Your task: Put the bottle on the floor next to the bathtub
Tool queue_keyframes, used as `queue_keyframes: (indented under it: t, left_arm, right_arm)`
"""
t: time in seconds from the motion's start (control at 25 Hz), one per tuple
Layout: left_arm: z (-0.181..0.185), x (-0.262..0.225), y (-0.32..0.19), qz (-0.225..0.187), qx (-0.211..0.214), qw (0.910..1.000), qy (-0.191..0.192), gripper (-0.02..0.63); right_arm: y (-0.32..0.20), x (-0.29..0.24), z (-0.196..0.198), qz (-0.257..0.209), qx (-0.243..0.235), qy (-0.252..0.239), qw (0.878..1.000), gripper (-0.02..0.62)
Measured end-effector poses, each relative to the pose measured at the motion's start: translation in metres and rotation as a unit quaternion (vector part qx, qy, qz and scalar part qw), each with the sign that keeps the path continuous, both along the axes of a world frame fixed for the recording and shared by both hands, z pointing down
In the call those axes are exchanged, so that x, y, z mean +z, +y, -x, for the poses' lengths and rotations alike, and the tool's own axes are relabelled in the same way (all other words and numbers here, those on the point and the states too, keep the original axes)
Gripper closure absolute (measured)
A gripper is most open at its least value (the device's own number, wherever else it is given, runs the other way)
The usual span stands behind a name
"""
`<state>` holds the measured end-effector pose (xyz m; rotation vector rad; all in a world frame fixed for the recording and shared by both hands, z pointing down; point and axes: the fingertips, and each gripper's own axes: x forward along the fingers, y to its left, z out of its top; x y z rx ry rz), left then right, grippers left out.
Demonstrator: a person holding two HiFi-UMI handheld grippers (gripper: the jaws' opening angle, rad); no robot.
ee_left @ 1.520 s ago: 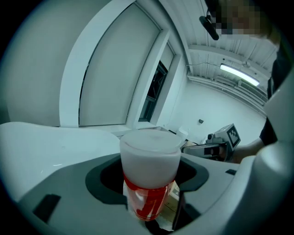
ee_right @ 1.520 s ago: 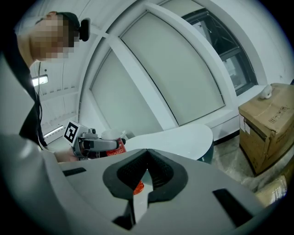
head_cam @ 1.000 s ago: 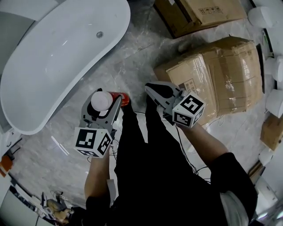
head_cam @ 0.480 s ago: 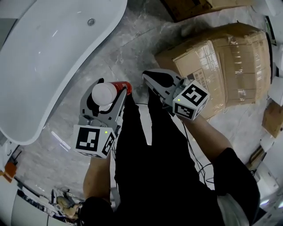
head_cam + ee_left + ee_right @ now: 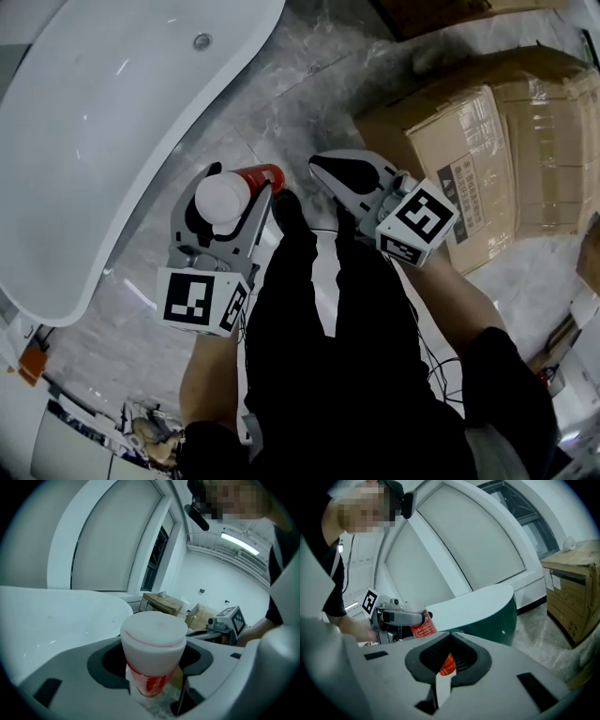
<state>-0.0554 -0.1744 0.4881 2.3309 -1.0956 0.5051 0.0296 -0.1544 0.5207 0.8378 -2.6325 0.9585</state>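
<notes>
A red bottle with a wide white cap stands upright between the jaws of my left gripper, which is shut on it just under the cap. Seen along the left gripper, the cap fills the middle and the red body hangs over the marble floor. The white bathtub lies to the left, its rim level with the bottle. My right gripper hovers beside it, shut and holding nothing. From the right gripper, the bottle shows in front of the tub.
Taped cardboard boxes stand on the right, close to the right gripper, and show again at the right. The person's black-trousered legs and a shoe are between the grippers. Cables trail over the grey marble floor.
The view has drifted so the boxes slide right and the tub sits nearer. Both grippers keep their spacing; the left one still holds the bottle.
</notes>
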Motion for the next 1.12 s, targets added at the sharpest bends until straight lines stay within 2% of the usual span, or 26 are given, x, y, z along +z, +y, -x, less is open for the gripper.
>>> queue_keyframes:
  t: [0.2, 0.4, 0.52, 0.76, 0.96, 1.12]
  left_arm:
    - [-0.013, 0.068, 0.005, 0.025, 0.010, 0.9996, -0.003, 0.310]
    - [-0.032, 0.127, 0.009, 0.039, 0.019, 0.9991, 0.000, 0.310]
    - [-0.039, 0.152, 0.003, 0.029, 0.025, 0.9993, -0.007, 0.310]
    - [-0.047, 0.190, -0.023, -0.017, 0.035, 0.9987, -0.031, 0.310]
    - [-0.039, 0.240, -0.042, -0.013, 0.036, 0.9983, -0.045, 0.310]
    - [-0.034, 0.271, -0.050, -0.012, 0.039, 0.9985, -0.037, 0.310]
  right_arm:
    - [-0.001, 0.061, -0.014, -0.008, -0.014, 0.023, 1.000, 0.568]
    - [-0.014, 0.106, -0.036, -0.013, 0.010, 0.020, 1.000, 0.568]
    - [-0.019, 0.126, -0.042, -0.017, 0.005, 0.020, 1.000, 0.568]
    - [-0.034, 0.169, -0.044, -0.016, -0.015, 0.013, 1.000, 0.568]
    - [-0.055, 0.198, -0.031, -0.045, -0.016, 0.057, 0.997, 0.568]
    - [-0.080, 0.207, -0.030, -0.034, 0.019, 0.016, 0.999, 0.568]
